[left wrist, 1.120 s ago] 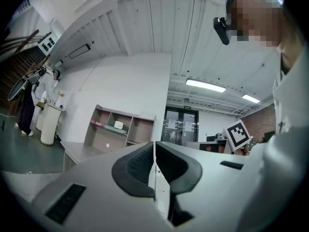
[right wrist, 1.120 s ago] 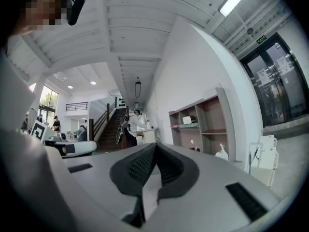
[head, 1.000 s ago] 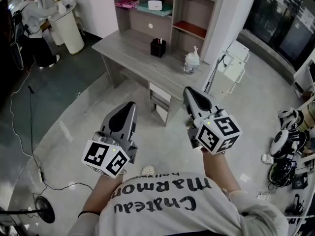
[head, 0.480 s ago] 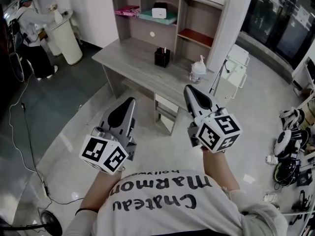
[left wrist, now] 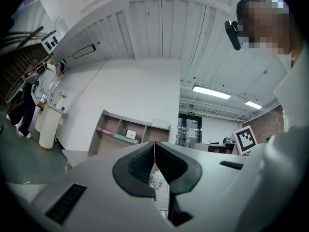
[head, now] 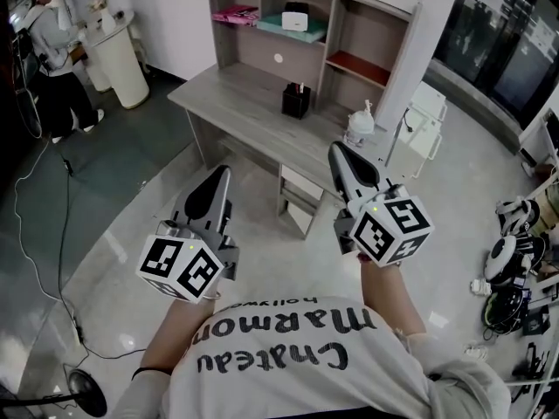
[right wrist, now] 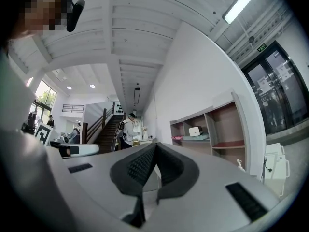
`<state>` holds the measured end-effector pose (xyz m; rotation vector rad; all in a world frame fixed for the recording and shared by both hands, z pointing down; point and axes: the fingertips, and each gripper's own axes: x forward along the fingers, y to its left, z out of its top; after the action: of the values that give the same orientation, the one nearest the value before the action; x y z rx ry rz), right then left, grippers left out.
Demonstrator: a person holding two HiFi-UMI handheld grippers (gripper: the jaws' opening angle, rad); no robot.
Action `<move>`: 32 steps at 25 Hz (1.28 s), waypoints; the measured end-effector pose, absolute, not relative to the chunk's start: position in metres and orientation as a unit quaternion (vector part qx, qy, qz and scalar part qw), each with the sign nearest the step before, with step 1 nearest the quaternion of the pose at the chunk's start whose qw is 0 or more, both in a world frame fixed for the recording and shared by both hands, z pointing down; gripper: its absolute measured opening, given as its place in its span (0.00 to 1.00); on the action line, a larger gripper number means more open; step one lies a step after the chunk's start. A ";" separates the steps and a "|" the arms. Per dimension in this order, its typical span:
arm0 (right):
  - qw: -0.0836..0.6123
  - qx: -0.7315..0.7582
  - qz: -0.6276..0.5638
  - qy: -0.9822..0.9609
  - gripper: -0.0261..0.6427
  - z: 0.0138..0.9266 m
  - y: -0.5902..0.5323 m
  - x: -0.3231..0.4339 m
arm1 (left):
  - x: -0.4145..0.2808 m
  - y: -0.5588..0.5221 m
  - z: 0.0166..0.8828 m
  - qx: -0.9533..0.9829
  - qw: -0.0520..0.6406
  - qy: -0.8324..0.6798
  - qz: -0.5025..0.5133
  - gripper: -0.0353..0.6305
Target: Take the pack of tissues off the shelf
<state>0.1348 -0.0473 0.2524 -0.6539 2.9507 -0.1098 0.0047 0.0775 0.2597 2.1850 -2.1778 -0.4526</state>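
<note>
- Closer now to the grey wooden shelf unit [head: 253, 51]; small white pack of tissues [head: 295, 20] untouched on it.
- Left gripper [head: 218, 177] and right gripper [head: 339, 151] both with jaws together, empty, as before.

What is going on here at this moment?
A person stands before a desk holding a claw in each hand. The left claw and right claw are both shut and empty, pointing toward the shelf unit on the desk. They are apart from it; nothing on the shelves is touched yet.
</note>
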 end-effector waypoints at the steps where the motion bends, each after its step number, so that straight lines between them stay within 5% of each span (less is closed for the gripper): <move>1: 0.057 -0.213 -0.034 0.975 0.05 0.252 -0.045 0.133 | 0.001 0.079 0.259 0.696 0.014 -0.702 -0.149 0.08; 32: 0.026 -0.180 -0.037 0.983 0.05 0.276 -0.081 0.086 | -0.036 0.047 0.276 0.673 0.014 -0.725 -0.145 0.09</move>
<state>0.0858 -0.0810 0.2758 -0.5568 3.0365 -0.1153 -0.0360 0.0465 0.2763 2.0951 -2.2589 -0.4504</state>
